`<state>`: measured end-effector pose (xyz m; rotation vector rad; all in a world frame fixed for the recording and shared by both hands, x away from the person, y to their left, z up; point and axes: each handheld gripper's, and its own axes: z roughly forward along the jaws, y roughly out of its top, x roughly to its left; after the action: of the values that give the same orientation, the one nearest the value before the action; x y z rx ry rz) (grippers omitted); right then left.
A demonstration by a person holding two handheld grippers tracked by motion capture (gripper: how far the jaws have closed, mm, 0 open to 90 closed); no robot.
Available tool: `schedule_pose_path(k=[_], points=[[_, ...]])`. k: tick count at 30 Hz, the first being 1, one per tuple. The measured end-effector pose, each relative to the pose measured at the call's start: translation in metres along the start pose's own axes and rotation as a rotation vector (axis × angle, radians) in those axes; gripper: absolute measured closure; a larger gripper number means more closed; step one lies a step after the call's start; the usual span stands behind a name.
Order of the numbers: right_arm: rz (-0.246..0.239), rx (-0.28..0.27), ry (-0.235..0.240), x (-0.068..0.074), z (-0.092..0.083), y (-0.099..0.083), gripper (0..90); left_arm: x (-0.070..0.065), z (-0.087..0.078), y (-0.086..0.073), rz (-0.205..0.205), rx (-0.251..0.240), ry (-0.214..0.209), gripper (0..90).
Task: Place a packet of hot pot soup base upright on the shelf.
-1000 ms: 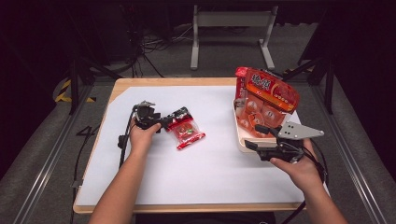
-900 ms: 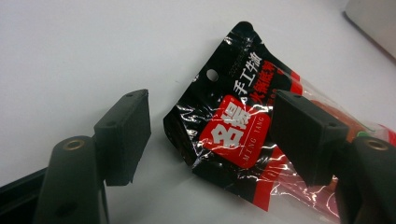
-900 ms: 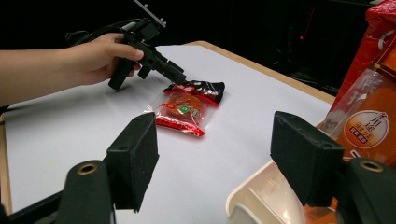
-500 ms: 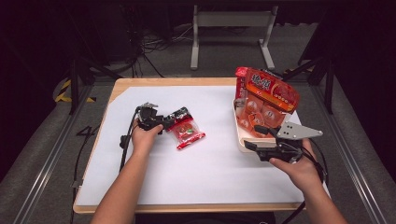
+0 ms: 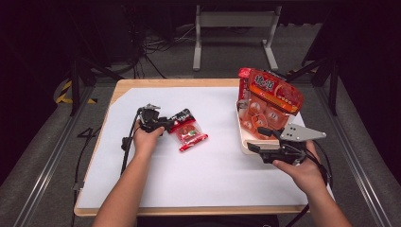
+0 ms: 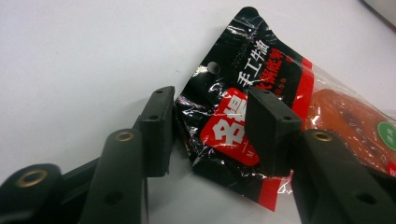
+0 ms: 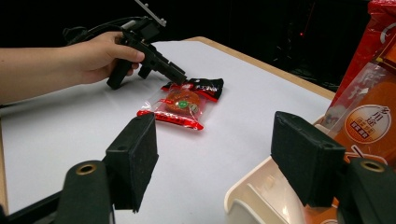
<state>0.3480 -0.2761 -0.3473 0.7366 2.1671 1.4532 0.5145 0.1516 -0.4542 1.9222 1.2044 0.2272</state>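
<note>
The right gripper (image 5: 257, 139), held nearest the camera with its jaws spread and nothing between them, is seen at the near rim of the white tray (image 5: 242, 137). Left of the tray, mid-table, the snack packet (image 5: 188, 133) lies flat on the white sheet (image 5: 213, 170). Its black top seam (image 6: 224, 112) is straddled by the left gripper (image 6: 210, 135), whose jaws have just been closing (no pad is yet seen pressing). The packet is judged light, crinkly and slippery, its filling soft; the flat seam is the place to be pinched. Beyond, a large orange bag (image 5: 272, 101) stands in the tray.
</note>
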Motion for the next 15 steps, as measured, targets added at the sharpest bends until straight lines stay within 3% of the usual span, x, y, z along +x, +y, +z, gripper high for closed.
schedule_pose_path(k=[7,12,15], points=[[0.004,0.003,-0.001,-0.0018,0.0008,-0.0016,32.5,-0.0011,0.0018,-0.0001,0.009,-0.003,-0.018,59.8],[0.007,0.003,-0.004,-0.0031,0.0005,-0.0027,32.4,0.0015,0.0004,-0.0004,-0.038,-0.008,-0.04,53.6],[0.005,0.001,-0.002,-0.0025,0.0004,-0.0024,32.5,0.0001,0.0008,-0.0002,-0.03,-0.003,-0.032,56.3]])
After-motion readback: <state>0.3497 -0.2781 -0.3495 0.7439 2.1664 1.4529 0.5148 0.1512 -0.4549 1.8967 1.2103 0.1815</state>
